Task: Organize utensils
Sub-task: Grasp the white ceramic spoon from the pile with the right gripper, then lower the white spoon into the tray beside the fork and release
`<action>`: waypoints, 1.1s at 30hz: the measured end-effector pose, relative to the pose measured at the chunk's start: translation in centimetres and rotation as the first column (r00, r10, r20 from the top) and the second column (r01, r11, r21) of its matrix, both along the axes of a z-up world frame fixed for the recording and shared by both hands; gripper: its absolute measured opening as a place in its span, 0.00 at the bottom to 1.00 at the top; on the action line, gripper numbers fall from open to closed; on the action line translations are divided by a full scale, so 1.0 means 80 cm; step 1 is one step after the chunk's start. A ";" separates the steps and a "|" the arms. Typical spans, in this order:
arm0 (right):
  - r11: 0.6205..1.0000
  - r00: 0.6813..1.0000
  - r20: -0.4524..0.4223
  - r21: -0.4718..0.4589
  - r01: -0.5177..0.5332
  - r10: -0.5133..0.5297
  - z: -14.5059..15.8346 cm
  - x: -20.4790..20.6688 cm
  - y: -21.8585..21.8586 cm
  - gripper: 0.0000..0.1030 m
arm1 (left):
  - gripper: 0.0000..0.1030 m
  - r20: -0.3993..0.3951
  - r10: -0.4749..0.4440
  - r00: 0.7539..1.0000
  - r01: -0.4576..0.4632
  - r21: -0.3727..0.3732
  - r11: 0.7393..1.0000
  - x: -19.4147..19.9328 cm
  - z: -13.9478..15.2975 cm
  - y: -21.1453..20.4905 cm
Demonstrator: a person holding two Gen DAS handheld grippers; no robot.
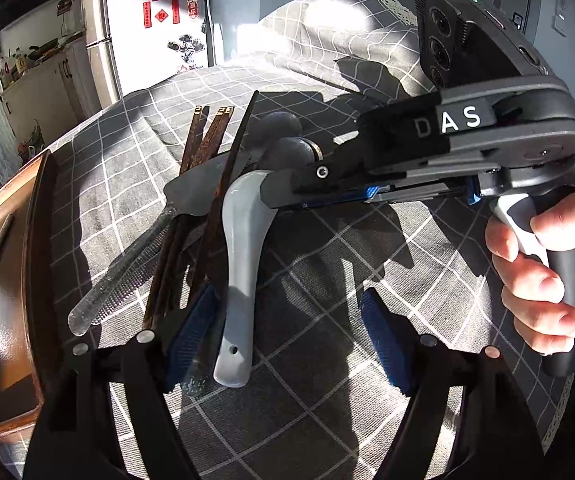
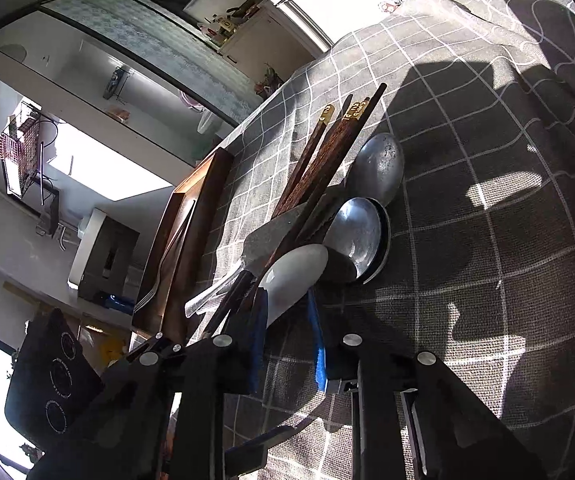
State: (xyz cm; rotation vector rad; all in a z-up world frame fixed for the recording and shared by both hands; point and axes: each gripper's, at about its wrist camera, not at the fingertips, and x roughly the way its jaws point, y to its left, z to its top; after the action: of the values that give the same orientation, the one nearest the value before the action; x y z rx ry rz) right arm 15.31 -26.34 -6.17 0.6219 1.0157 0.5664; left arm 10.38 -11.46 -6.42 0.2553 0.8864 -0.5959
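Note:
A pile of utensils lies on the grey checked tablecloth (image 1: 327, 264): brown chopsticks (image 1: 203, 184), a clear-handled knife (image 1: 127, 264), metal spoons (image 2: 361, 236) and a white ceramic spoon (image 1: 239, 264). My right gripper (image 2: 287, 332) reaches in from the right, its jaws around the white spoon's bowl (image 2: 291, 276); it also shows in the left wrist view (image 1: 283, 192). My left gripper (image 1: 291, 344) is open, its left pad (image 1: 191, 340) beside the spoon's handle.
A wooden tray (image 1: 3, 264) sits at the table's left edge with a fork (image 2: 163, 276) in it. A fridge (image 1: 143, 20) and kitchen counter stand behind the table.

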 end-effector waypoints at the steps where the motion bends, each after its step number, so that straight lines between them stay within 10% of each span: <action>1: 1.000 1.000 -0.013 0.011 -0.003 0.003 -0.003 0.003 0.001 0.20 | 0.76 0.003 -0.001 1.000 0.001 0.002 1.000 -0.001 -0.001 -0.001; 9: 0.996 0.999 -0.052 0.085 0.007 -0.003 -0.016 0.023 0.010 0.23 | 0.76 -0.016 0.001 1.000 -0.001 -0.039 0.999 0.002 0.000 0.007; 14: 0.988 1.000 -0.024 0.156 0.000 0.004 -0.007 0.027 0.019 0.44 | 0.75 -0.016 0.001 1.000 -0.002 -0.041 0.999 0.002 0.000 0.006; 19: 0.992 0.999 -0.028 0.127 -0.020 0.023 -0.009 0.033 0.031 0.16 | 0.71 -0.020 0.010 1.000 -0.011 -0.051 0.999 0.003 0.001 0.009; 33: 0.989 0.994 0.061 0.119 -0.092 0.085 0.009 0.026 0.031 0.06 | 0.64 0.005 0.030 1.000 -0.030 -0.013 0.999 -0.005 0.002 0.010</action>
State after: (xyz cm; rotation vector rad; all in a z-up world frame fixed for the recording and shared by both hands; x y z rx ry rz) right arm 17.42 -23.88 -5.46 0.6671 0.9647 0.7243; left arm 9.98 -10.64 -6.27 0.2311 0.8796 -0.5726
